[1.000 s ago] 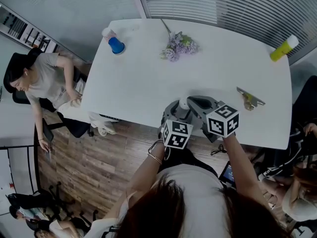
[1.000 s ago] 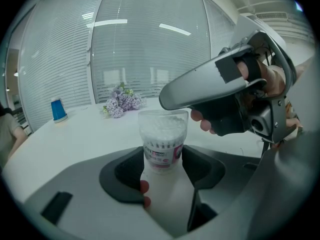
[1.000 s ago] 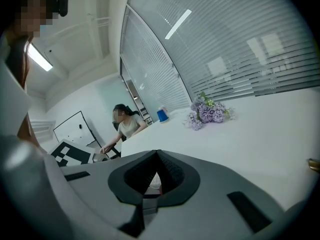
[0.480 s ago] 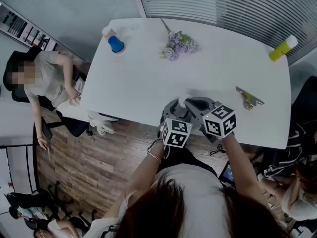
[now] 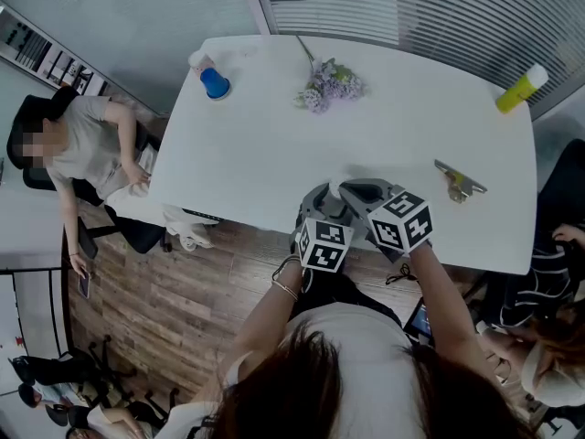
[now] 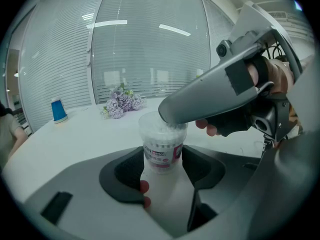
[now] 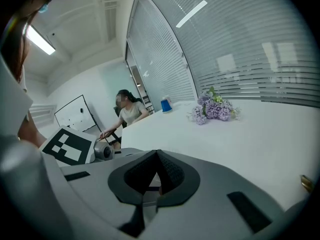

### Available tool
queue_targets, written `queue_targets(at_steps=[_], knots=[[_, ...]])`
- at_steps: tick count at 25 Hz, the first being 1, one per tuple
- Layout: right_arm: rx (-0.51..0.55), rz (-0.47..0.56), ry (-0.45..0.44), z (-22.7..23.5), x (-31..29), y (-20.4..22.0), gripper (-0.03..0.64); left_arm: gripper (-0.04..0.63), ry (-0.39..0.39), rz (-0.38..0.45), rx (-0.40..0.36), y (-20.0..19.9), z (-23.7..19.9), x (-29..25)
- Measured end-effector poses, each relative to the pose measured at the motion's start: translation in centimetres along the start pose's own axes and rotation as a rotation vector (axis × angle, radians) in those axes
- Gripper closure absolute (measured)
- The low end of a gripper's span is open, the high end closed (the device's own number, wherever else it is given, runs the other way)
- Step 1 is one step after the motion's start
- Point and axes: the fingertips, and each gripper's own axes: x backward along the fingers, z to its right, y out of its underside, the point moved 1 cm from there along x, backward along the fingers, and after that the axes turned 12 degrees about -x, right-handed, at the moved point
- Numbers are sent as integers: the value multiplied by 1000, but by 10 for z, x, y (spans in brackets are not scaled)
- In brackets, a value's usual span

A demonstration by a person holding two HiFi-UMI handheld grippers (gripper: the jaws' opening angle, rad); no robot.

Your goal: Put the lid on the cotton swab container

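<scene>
The left gripper (image 6: 161, 170) has its fingers clamped on the lower body of the clear cotton swab container (image 6: 161, 145), which stands upright at the counter's (image 5: 274, 135) near edge, packed with white swabs. The right gripper (image 7: 156, 170) rests its tip on the container's mouth, fingers drawn together on a thin pale piece, apparently the lid (image 6: 150, 120). At the far left stands a blue cup (image 5: 215, 83), its contents unseen. Far centre lie purple flowers (image 5: 329, 85), and at the far right a yellow bottle (image 5: 521, 90).
</scene>
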Motion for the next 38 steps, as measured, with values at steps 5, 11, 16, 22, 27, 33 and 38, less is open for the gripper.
queue_targets(at_steps=[5,11,16,22,27,33,38], knots=[[21,-38,29,-1,-2,2,594,341,15,2,13,1,0,1],[38,-59,45,3,-5,1,594,339,41,10,29,-1,0,-2],[11,-37,33,3,-4,-1,594,339,40,8,27,2,1,5],[-26,17,41,3,-1,-4,594,341,36,17,58,5,1,15],[-60,79,50,-2,4,-7,594,345,42,14,67,11,3,25],[-76,150,123,-2,21,-12,594,367,21,39,75,9,0,42],[-61,195,180,-3,39,-9,594,378,17,55,71,-1,1,54]])
